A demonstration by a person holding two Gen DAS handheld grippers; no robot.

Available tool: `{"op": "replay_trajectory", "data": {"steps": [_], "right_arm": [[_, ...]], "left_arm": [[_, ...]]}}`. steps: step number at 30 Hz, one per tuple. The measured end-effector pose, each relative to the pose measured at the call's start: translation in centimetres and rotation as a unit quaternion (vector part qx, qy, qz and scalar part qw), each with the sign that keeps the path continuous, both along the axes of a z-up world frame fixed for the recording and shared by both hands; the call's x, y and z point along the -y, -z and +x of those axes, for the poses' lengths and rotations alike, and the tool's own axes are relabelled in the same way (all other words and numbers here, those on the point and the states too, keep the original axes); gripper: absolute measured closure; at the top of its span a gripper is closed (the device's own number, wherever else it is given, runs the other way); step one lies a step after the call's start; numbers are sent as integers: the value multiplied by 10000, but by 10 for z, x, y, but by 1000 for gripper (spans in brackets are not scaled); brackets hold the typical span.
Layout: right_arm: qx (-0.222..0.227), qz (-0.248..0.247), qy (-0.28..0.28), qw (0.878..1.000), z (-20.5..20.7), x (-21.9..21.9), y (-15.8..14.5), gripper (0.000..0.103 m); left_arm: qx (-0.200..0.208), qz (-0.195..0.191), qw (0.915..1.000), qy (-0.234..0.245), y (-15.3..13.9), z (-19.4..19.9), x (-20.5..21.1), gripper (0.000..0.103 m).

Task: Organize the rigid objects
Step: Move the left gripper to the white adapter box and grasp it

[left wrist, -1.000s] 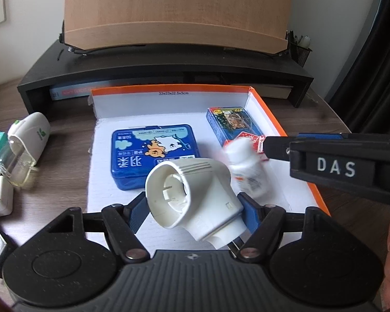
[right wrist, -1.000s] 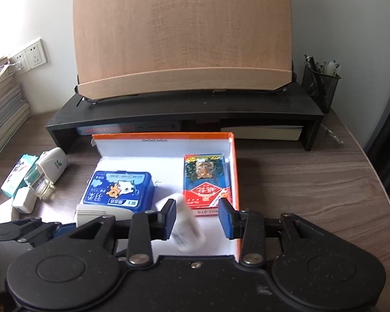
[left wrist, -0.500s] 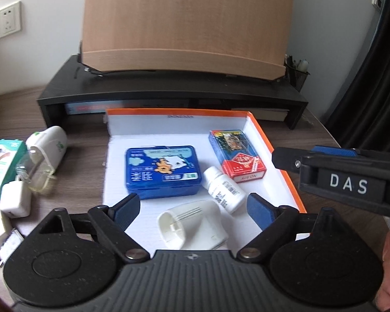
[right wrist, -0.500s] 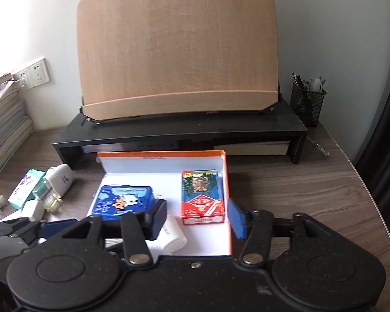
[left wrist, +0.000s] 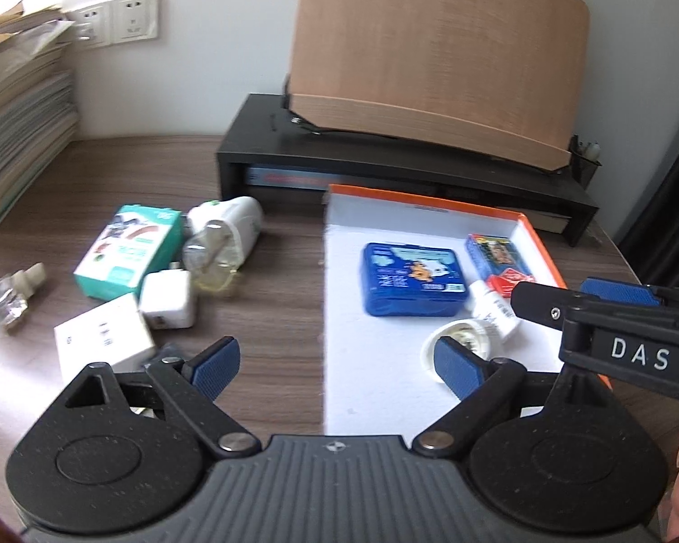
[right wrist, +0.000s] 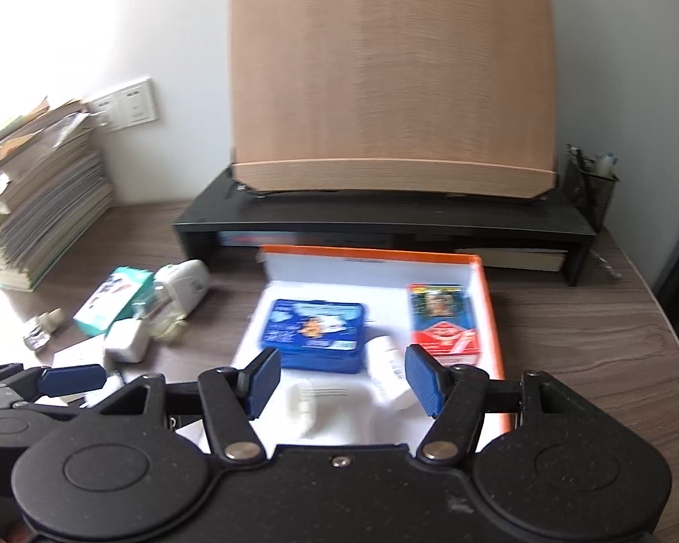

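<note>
Because sorted items belong in the orange-rimmed box [left wrist: 538,244], the white plug adapter [left wrist: 457,339] lies released there in the left view; the left gripper [left wrist: 335,362] is empty, jaws opening, facing the loose clutter. In the right view, the right gripper [right wrist: 339,380], jaws opening, has let go of the small white bottle [right wrist: 387,375] beside the blue tin [right wrist: 314,335].

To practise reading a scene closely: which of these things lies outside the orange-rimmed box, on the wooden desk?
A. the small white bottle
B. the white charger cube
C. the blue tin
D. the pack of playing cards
B: the white charger cube rests on the desk, left of the orange-rimmed box, while the blue tin, playing cards and small white bottle lie inside it.
</note>
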State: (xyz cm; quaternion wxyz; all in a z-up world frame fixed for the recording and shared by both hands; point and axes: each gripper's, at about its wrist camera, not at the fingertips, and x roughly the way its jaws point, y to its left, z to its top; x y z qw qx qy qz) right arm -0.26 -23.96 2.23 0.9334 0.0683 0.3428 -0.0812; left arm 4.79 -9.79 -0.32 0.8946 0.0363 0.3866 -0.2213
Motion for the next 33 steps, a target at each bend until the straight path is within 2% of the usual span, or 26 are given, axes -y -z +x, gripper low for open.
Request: {"op": "replay_trajectory", "data": {"steps": [16, 33], "right_arm": [[22, -3, -519, 9986, 10, -62, 0, 29], [-45, 32, -713, 9974, 28, -82, 5, 29]], "left_arm": [[10, 24, 9978, -662, -1, -2, -68, 7], [-43, 239, 9928, -1176, -1, 18, -90, 5]]}}
